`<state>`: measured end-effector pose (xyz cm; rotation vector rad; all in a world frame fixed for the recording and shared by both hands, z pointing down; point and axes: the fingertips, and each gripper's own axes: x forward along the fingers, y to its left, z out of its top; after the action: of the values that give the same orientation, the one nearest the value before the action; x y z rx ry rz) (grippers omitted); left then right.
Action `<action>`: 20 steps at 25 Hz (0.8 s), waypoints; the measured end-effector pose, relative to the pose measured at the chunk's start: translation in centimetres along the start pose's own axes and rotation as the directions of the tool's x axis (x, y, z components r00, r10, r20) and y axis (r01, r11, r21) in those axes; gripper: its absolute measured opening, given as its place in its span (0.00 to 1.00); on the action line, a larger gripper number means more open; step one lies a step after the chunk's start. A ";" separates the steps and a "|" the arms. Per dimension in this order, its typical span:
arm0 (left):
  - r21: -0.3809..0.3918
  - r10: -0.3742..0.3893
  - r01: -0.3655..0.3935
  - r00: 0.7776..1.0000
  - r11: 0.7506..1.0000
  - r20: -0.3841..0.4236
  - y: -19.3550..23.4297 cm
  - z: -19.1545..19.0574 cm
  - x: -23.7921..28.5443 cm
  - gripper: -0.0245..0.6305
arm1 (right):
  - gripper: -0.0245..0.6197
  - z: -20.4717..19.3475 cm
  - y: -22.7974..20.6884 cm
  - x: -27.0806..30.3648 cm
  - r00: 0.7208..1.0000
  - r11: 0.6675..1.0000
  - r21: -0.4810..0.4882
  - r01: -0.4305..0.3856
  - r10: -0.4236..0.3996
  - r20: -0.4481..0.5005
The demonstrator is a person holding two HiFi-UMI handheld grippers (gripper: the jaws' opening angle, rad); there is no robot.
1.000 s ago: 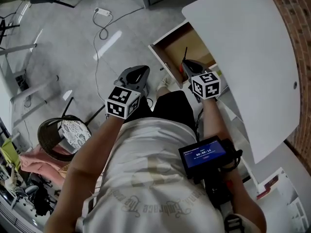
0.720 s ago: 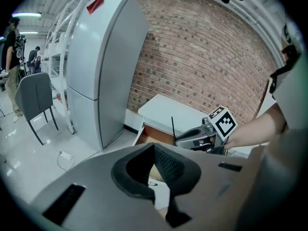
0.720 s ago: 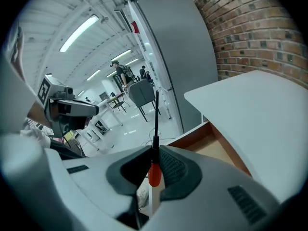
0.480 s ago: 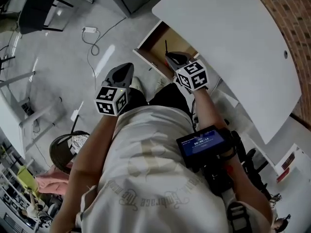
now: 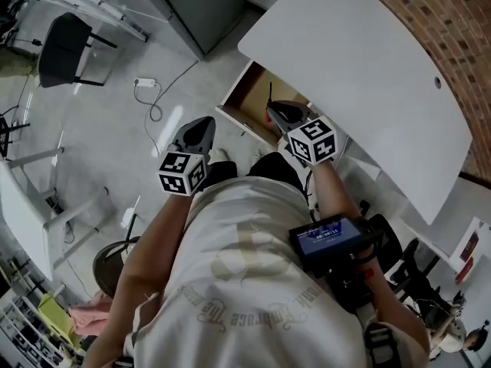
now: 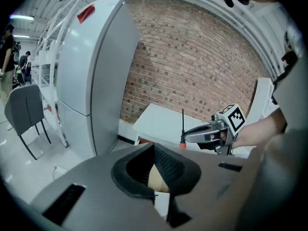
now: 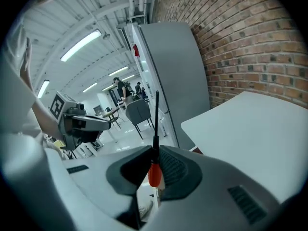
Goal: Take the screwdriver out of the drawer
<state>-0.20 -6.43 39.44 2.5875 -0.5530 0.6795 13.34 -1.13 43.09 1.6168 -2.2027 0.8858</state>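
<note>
You had the screwdriver (image 7: 153, 170) clamped upright in your right gripper (image 5: 281, 115), seemingly lifted clear of the open drawer (image 5: 244, 102); left gripper (image 5: 201, 131) narrow, empty; extraction judged essentially complete.

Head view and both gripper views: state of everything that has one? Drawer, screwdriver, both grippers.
Drawer: open, pulled out from under the white table.
Screwdriver: out of the drawer, upright, shaft pointing up, red handle clamped.
Right gripper: fingers shut on the screwdriver handle.
Left gripper: fingers together, nothing between them, held in the air beside the right one.
</note>
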 end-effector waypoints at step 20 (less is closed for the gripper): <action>0.115 -0.183 0.175 0.981 0.978 0.068 -1.3 6.1 -1.2 0.07 | 0.14 7.5 3.4 -7.4 0.966 0.994 0.042 0.098 -0.105 0.237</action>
<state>1.69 -7.90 33.53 2.7335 -0.3078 0.5642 13.75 0.54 32.19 1.9213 -2.2440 0.7319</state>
